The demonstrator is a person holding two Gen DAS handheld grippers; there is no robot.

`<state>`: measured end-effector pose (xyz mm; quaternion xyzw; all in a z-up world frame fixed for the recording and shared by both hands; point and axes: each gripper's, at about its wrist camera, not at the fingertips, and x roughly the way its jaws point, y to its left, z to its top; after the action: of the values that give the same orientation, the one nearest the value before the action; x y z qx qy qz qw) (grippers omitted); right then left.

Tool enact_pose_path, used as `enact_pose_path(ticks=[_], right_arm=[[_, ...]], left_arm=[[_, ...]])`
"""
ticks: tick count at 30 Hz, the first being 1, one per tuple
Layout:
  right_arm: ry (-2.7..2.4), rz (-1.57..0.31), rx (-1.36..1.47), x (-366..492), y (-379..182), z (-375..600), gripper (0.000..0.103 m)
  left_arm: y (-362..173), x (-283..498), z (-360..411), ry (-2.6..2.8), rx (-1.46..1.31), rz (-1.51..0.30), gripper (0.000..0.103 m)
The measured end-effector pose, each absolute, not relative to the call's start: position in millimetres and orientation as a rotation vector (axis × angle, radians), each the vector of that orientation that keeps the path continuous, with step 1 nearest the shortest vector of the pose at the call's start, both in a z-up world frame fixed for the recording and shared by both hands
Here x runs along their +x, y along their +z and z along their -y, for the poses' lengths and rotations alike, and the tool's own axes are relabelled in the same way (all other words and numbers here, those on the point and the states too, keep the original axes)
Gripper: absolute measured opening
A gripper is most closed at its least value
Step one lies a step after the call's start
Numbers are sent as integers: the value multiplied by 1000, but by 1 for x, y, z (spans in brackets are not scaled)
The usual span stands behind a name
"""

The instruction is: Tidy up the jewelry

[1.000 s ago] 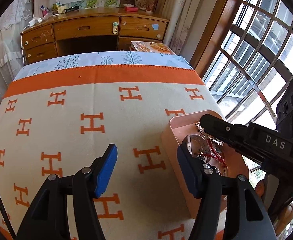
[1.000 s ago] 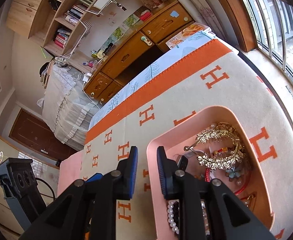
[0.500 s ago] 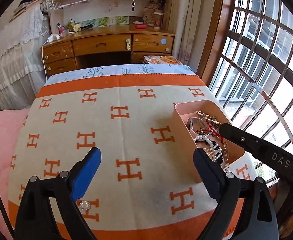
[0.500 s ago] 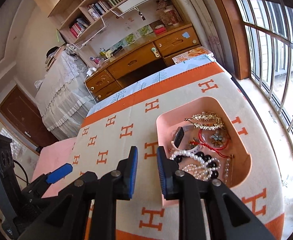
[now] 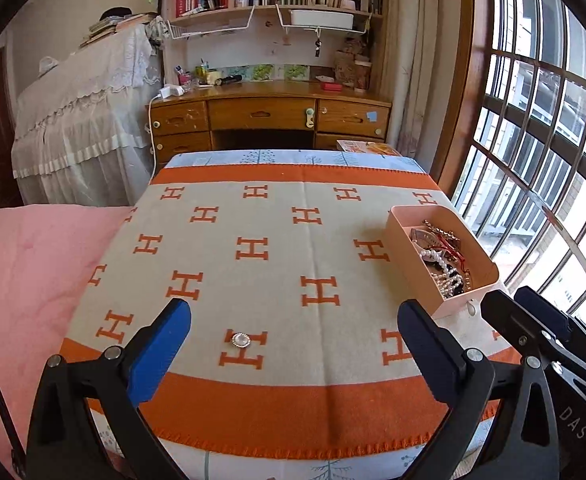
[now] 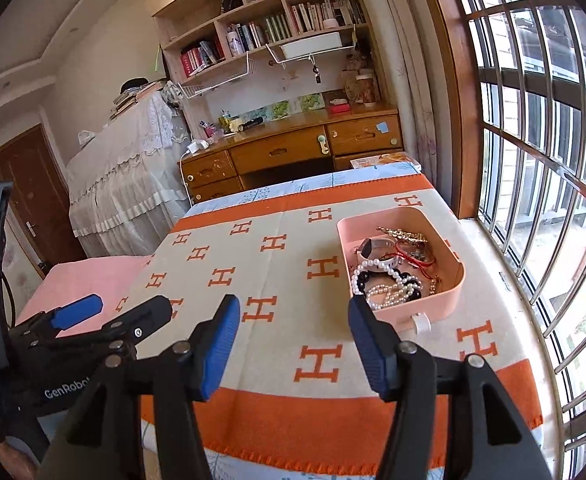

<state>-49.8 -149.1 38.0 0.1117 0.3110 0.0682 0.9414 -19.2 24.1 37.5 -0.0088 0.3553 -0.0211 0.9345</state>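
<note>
While most jewelry sits in the pink tray (image 6: 445,304), 1 round brooch (image 5: 240,339) remains on the blanket (image 5: 277,280); left gripper (image 5: 293,344) jaws wide, right gripper (image 6: 293,340) jaws just opening, both empty.

Two grippers (image 5: 293,344) (image 6: 293,344), one pink tray (image 5: 409,242) of jewelry, one round silver brooch (image 5: 240,339) on one blanket (image 5: 277,284), and one desk (image 5: 261,114) are visible.
</note>
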Motion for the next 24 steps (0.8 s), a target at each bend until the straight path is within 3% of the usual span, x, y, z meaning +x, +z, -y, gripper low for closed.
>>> enact_pose_path(ticks=[24], right_arm=[[115,-551,170,-92,51,125,57]], left_arm=[[46,-63,-43,-21,-47,-649,102]])
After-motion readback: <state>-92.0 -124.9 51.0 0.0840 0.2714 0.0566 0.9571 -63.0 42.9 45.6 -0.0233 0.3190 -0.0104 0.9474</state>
